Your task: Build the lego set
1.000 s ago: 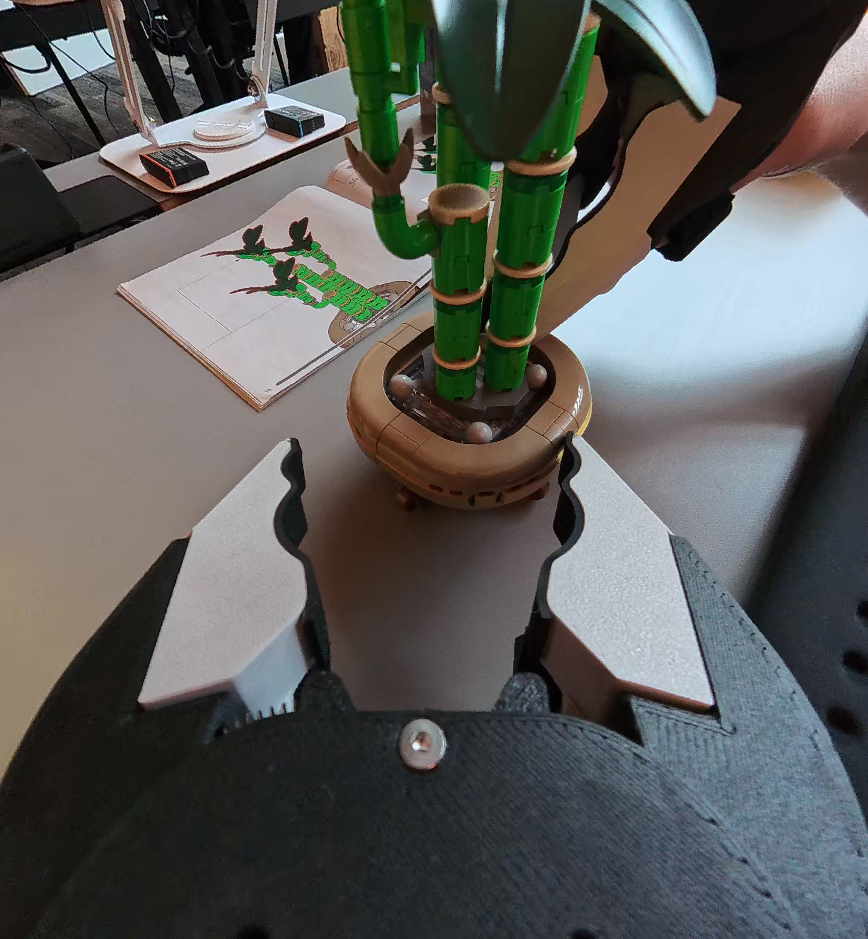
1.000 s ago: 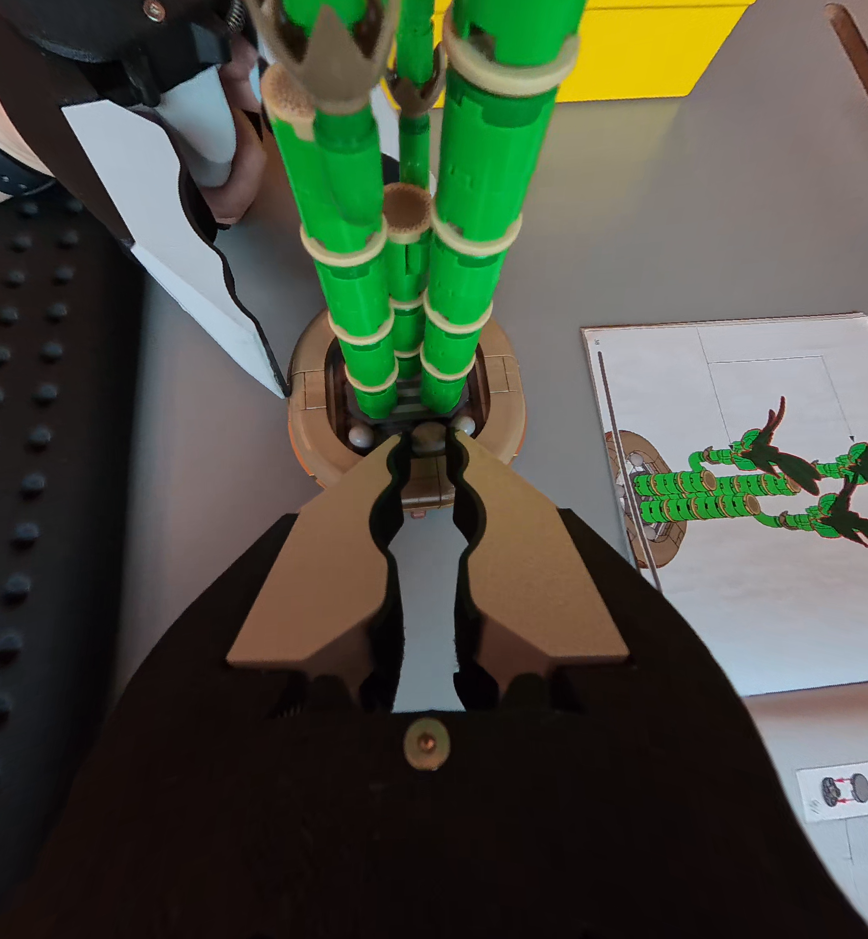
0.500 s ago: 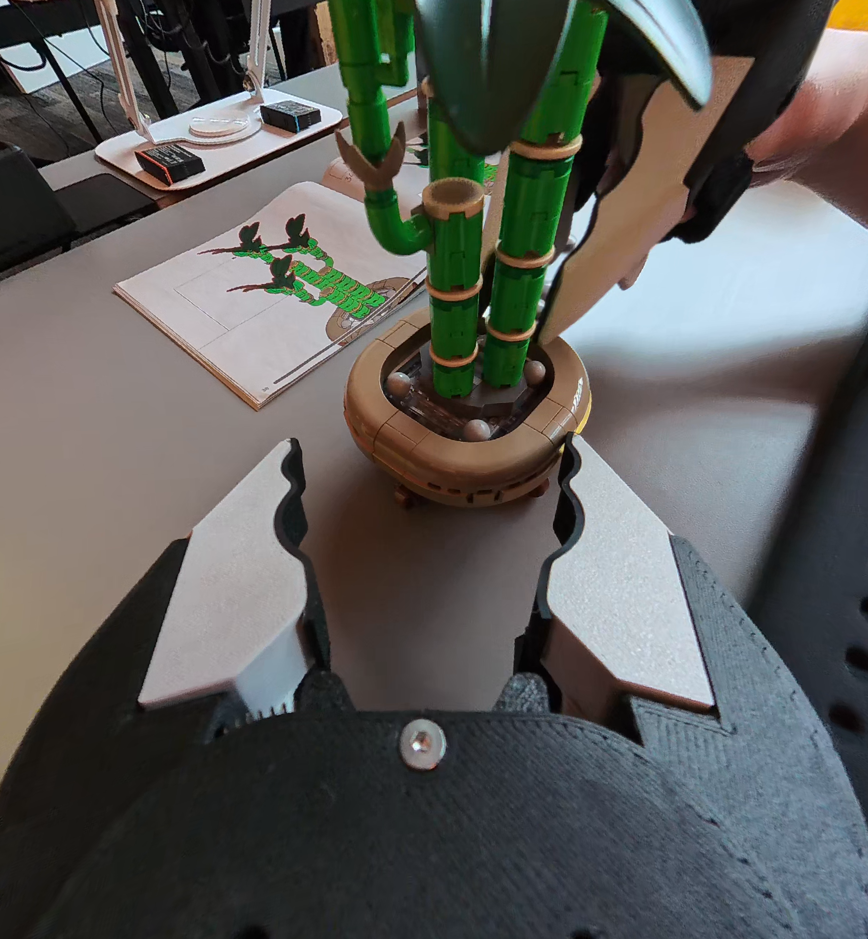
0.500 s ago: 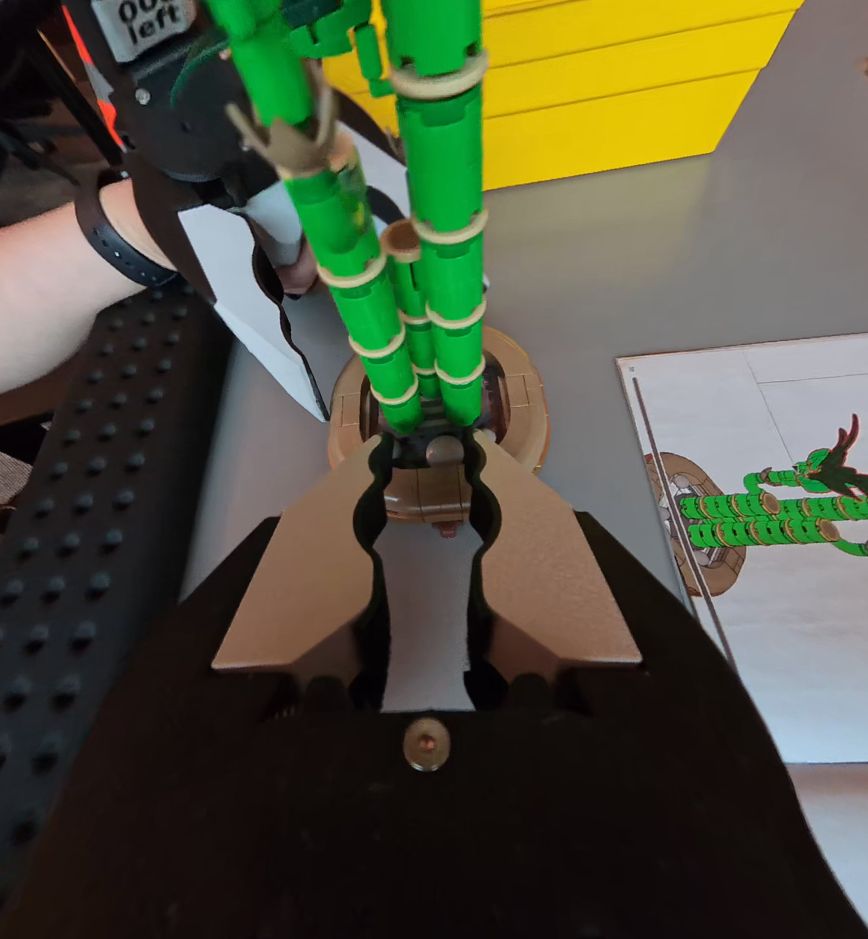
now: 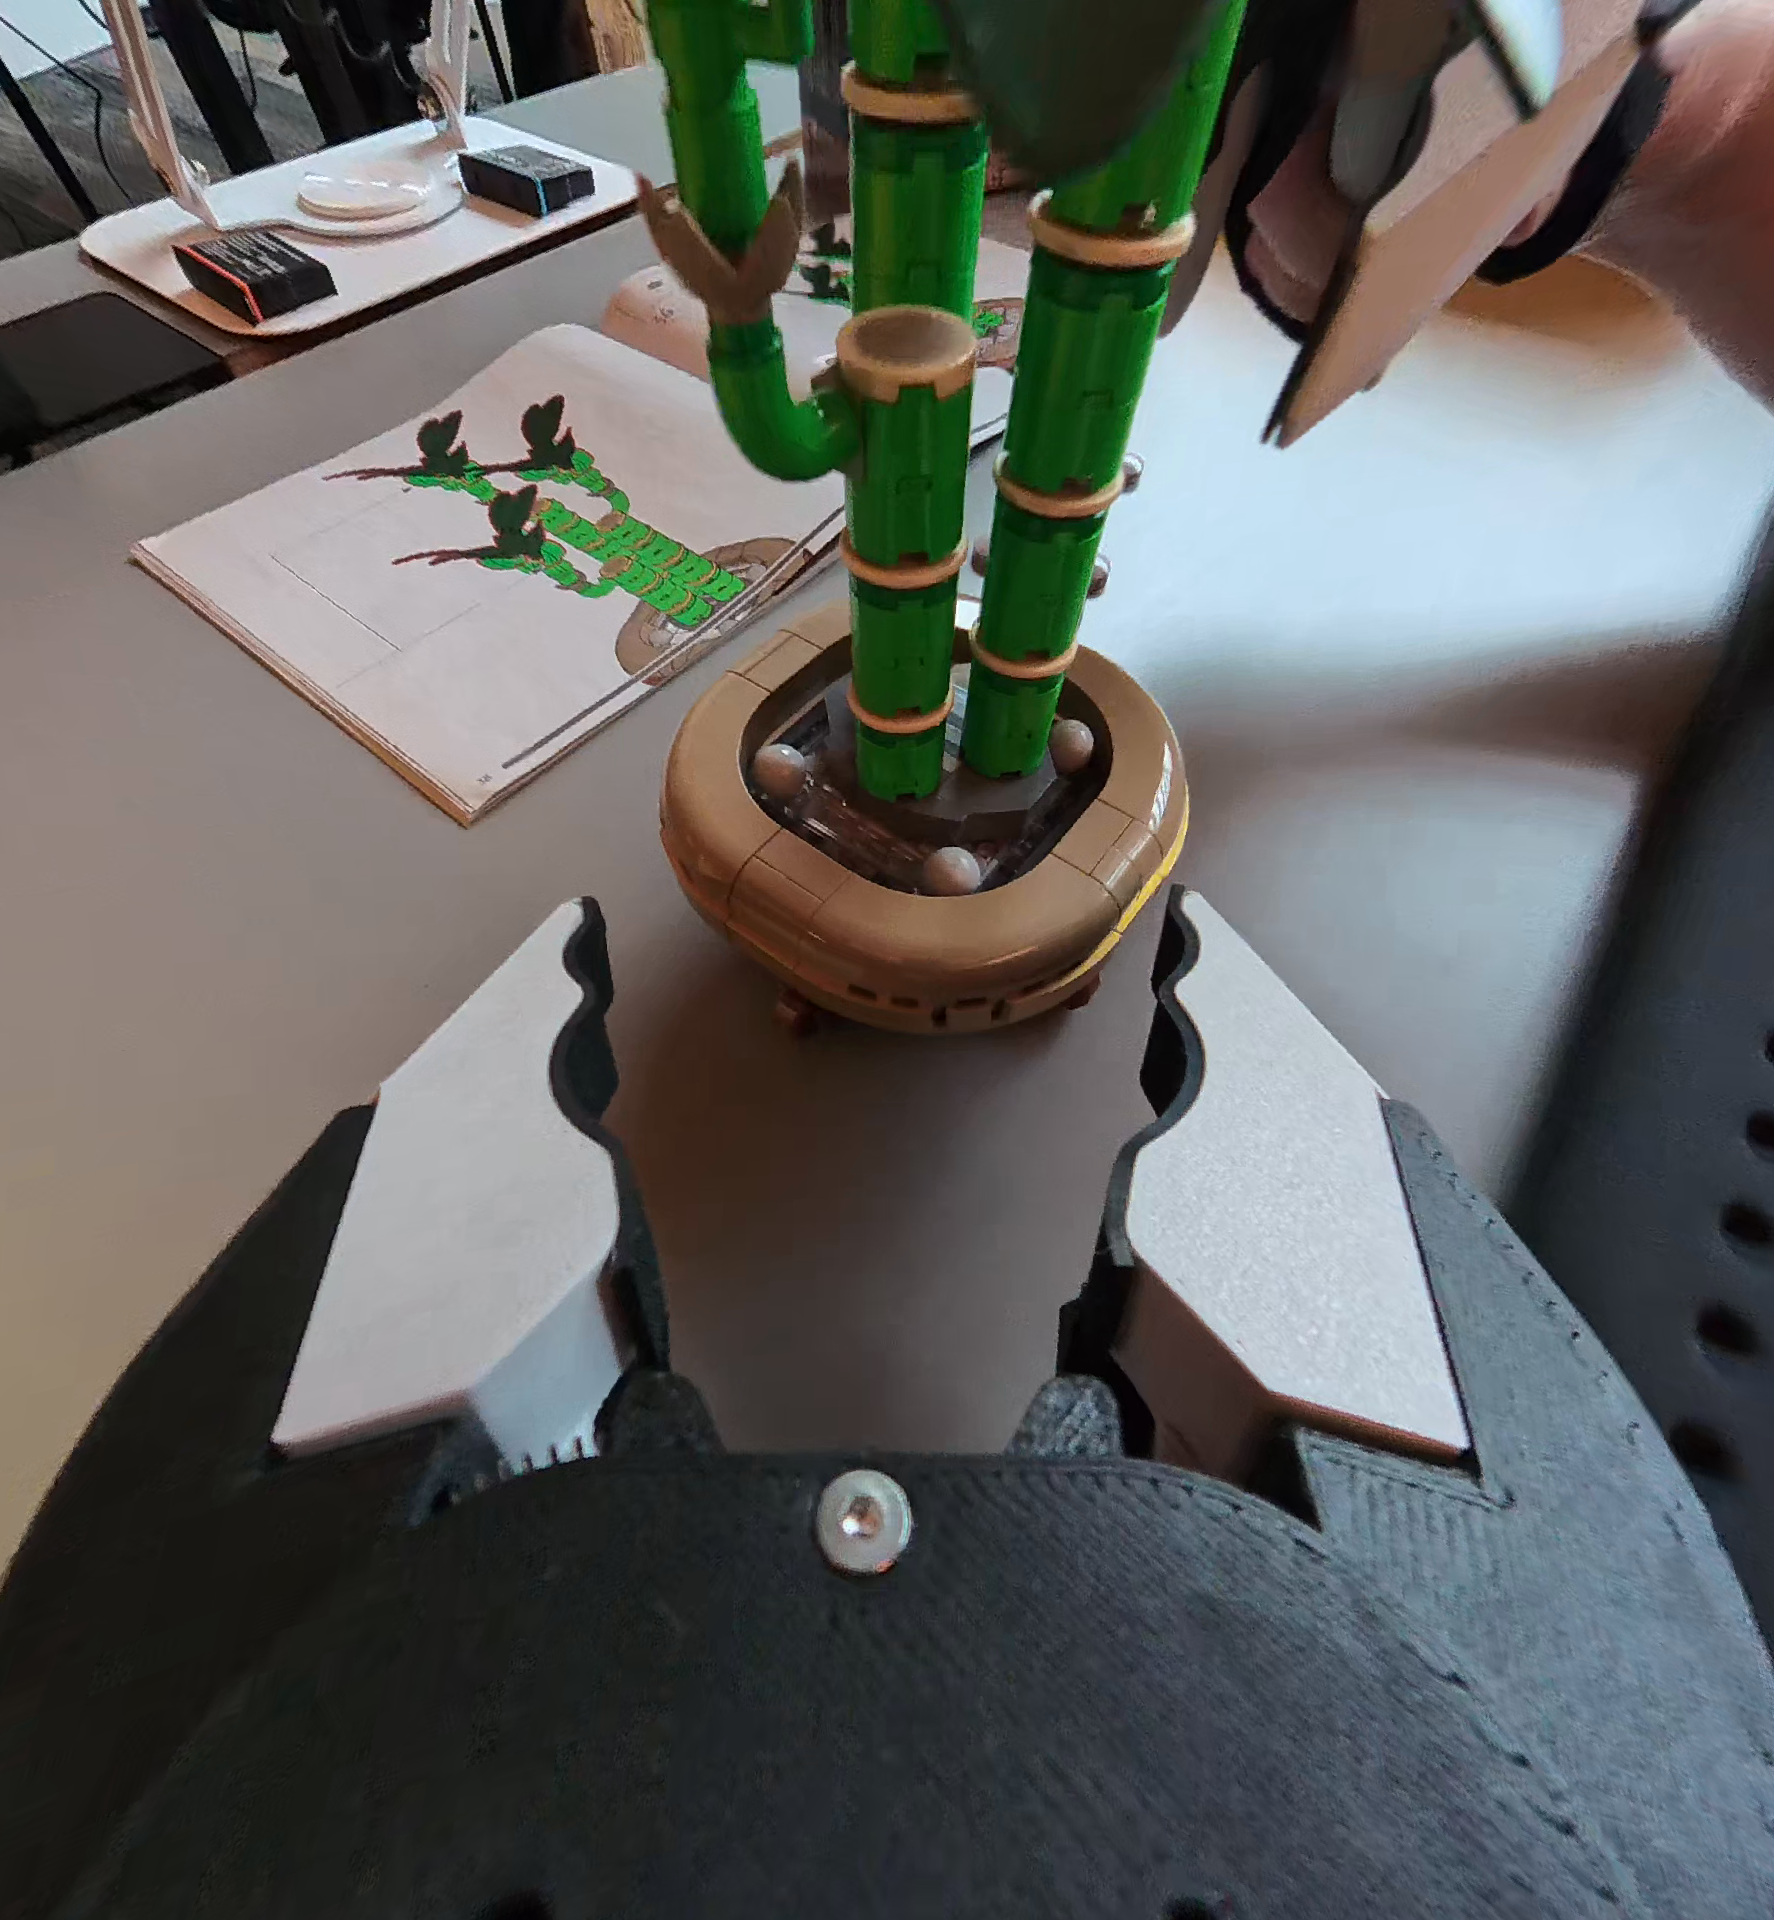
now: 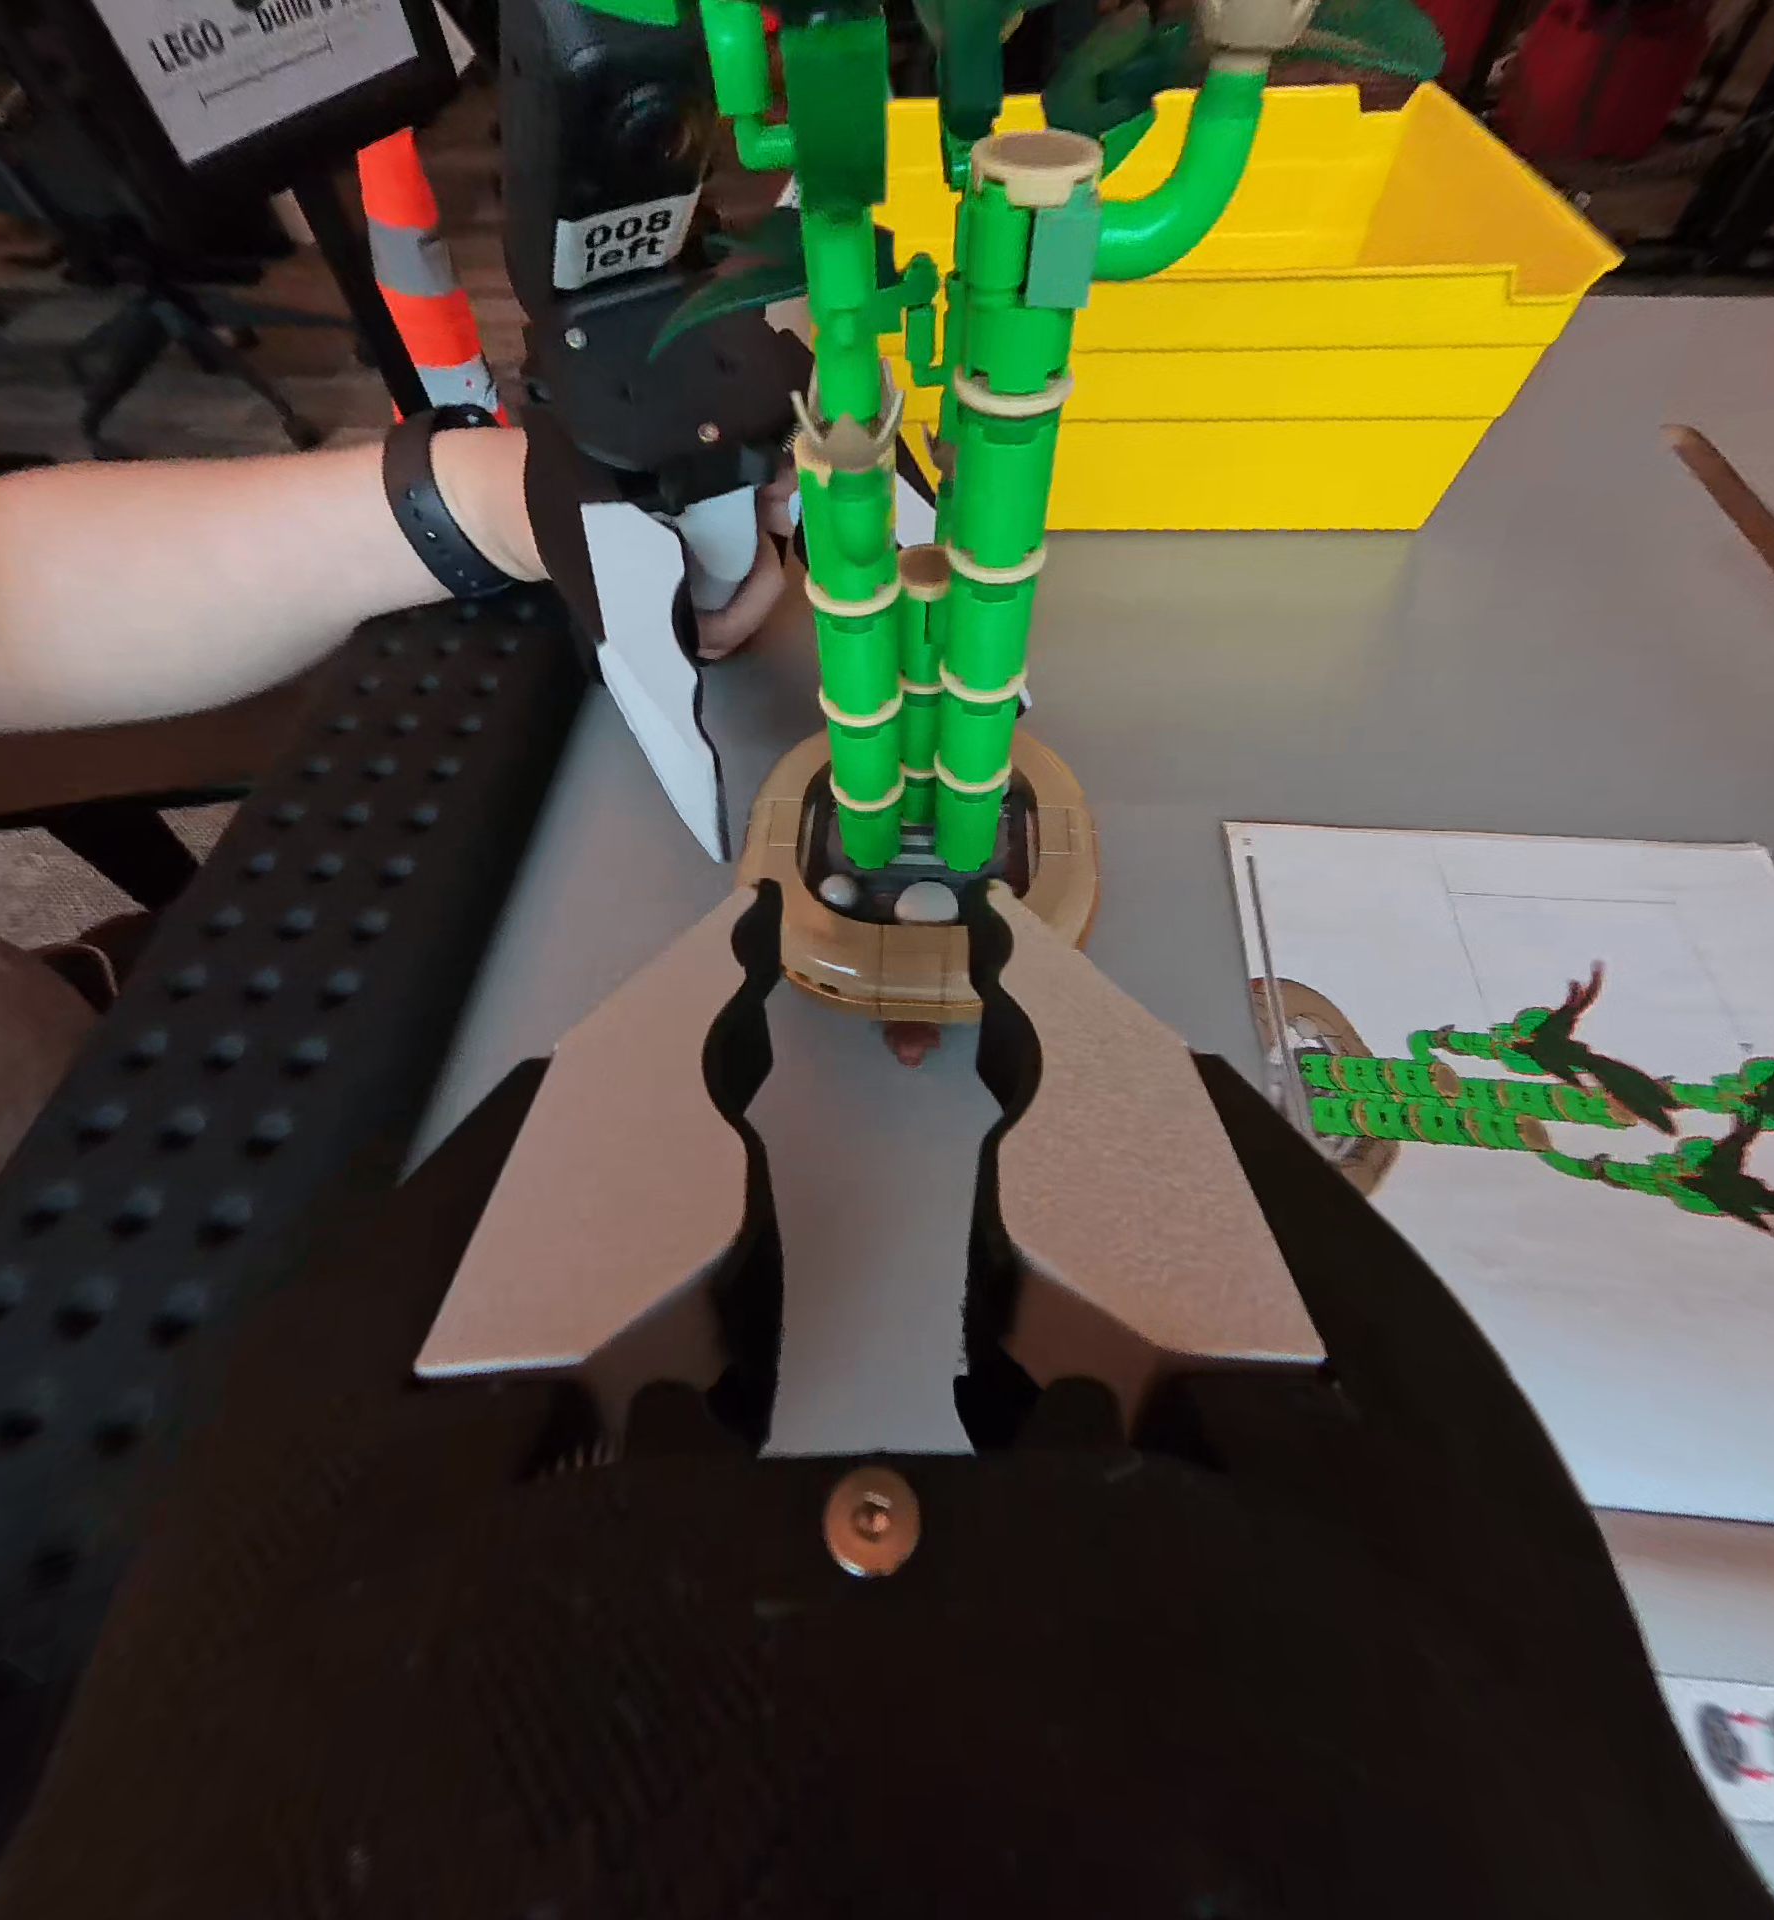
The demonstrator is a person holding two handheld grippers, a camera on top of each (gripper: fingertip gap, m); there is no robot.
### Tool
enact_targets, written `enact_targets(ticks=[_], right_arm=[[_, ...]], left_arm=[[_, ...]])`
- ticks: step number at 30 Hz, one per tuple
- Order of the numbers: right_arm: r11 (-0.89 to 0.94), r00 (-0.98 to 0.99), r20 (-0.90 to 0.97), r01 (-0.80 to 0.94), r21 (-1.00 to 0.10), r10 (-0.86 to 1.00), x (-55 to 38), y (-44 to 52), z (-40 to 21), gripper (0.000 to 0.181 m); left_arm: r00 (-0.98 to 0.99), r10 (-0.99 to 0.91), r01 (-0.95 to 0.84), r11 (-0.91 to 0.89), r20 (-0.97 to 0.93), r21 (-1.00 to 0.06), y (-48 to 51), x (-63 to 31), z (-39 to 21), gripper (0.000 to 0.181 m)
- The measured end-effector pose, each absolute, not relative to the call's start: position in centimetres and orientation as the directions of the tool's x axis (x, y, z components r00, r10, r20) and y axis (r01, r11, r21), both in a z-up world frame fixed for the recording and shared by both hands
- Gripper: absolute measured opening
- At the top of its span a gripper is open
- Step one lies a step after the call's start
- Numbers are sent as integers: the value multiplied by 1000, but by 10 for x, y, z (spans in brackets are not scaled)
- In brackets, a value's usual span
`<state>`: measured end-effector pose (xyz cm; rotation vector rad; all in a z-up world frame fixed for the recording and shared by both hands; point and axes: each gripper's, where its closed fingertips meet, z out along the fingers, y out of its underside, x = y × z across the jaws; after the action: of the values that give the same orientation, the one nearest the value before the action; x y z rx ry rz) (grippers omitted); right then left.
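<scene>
both the left gripper (image 5: 878, 914) and right gripper (image 6: 872, 904) gape empty beside the seemingly untouched bamboo model (image 5: 924, 831).

One plant model, two grippers, one booklet in front of you.

You have one tan pot (image 5: 924, 935) with three green bamboo stalks (image 6: 997, 644) standing in it and three grey pebbles (image 5: 950, 868) showing in the left view. Two grippers are in sight: yours on the left (image 5: 878, 1039) and on the right (image 6: 872, 997). One open instruction booklet (image 5: 447, 582), one yellow bin (image 6: 1278, 343) and two black boxes (image 5: 249, 272) on one white tray (image 5: 395, 265).
</scene>
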<state>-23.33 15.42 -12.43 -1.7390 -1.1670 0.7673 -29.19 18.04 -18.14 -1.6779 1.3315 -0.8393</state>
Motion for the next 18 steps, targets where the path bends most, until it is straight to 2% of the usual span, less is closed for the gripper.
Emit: enact_targets(ticks=[3,9,13,15,18], right_arm=[[-53,378,91,354,-934,921,-214,163,-105,27],[191,547,195,64,-979,814,-129,172,6,17],[242,695,232,86,-967,681,-72,171,57,0],[204,748,220,114,-972,627,-56,172,70,0],[244,813,296,195,-950,501,-39,170,82,0]], left_arm=[[217,-975,-379,-121,39,-917,179,-292,-173,102],[197,-980,-323,-65,-1,-944,182,-291,-162,100],[188,-982,-329,-43,-21,-943,182,-290,-163,101],[187,-982,-317,-45,-16,-947,183,-291,-161,102],[177,-984,-280,-59,9,-958,181,-291,-156,103]])
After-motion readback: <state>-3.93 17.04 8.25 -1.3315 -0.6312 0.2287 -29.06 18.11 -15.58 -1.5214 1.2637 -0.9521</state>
